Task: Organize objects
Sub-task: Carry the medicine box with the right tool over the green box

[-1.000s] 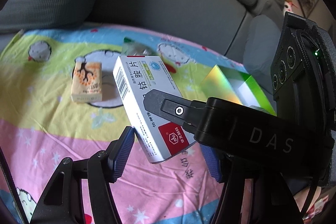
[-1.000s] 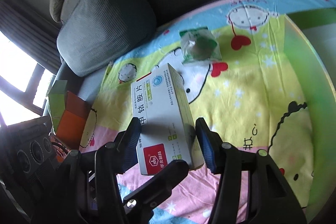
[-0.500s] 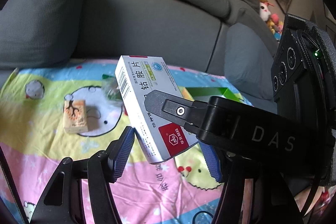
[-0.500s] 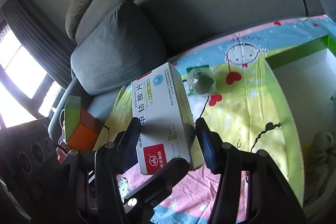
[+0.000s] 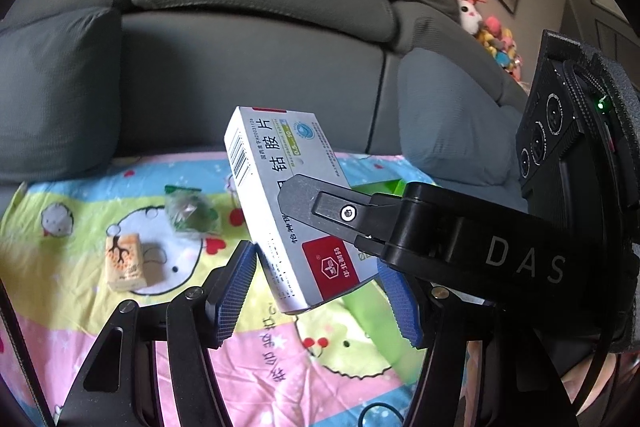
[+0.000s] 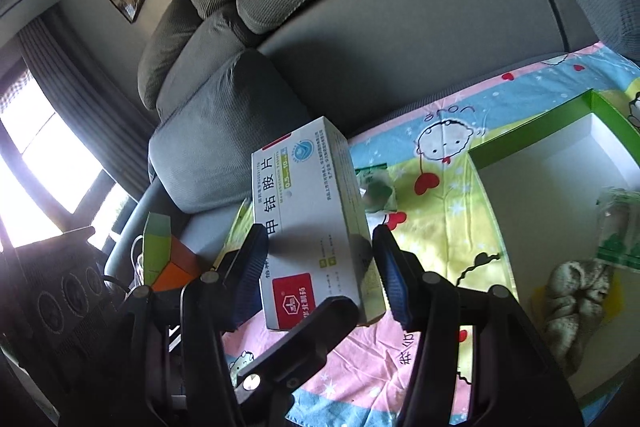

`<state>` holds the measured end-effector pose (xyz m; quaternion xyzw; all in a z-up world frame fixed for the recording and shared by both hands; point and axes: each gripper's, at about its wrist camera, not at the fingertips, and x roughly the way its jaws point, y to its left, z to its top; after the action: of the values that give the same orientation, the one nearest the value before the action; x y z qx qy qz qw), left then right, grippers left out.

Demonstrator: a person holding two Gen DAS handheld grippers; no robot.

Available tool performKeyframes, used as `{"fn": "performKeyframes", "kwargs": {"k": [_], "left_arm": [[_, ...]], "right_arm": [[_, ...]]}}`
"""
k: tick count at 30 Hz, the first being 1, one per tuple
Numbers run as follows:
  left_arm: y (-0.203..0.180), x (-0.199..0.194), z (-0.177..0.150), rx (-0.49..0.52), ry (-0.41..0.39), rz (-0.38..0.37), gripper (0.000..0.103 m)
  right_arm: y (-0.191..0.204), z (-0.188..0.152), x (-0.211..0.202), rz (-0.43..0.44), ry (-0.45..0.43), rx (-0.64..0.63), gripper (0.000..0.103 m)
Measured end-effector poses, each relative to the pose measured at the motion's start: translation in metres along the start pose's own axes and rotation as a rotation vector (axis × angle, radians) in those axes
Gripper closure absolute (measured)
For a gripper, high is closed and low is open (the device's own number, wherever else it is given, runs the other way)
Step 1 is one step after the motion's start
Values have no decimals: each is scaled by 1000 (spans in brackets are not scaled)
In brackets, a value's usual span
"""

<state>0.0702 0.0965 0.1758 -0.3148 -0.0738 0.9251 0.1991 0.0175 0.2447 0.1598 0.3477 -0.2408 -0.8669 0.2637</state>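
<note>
Lifted higher off the cartoon-print blanket since a second ago, the light, crushable white cardboard medicine box sits gripped across its long sides by the right gripper fingers, the left gripper fingers apparently bracing it.

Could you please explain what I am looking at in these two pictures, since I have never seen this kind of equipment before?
There is no robot here: a person holds a two-fingered clamp in each hand, each with a wide-angle camera looking along its blue-padded fingers. One picture is from the left gripper, the other from the right gripper. Each gripper's black finger also shows in the other's view. Both appear closed on one white medicine box, held above a cartoon blanket on a grey sofa. On the blanket lie a small beige carton, a green packet and a green-rimmed tray holding another packet and a crumpled cloth.
</note>
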Motion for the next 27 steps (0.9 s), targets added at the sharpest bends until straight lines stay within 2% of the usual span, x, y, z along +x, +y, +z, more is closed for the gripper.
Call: {"fn": "performKeyframes", "kwargs": {"k": [10, 27], "left_arm": [[-43, 9, 9, 88, -23, -12, 39], [-89, 33, 14, 169, -14, -60, 39]], "right_arm": [[-24, 7, -34, 31, -81, 52, 49], [-66, 13, -67, 16, -161, 139, 49]]}}
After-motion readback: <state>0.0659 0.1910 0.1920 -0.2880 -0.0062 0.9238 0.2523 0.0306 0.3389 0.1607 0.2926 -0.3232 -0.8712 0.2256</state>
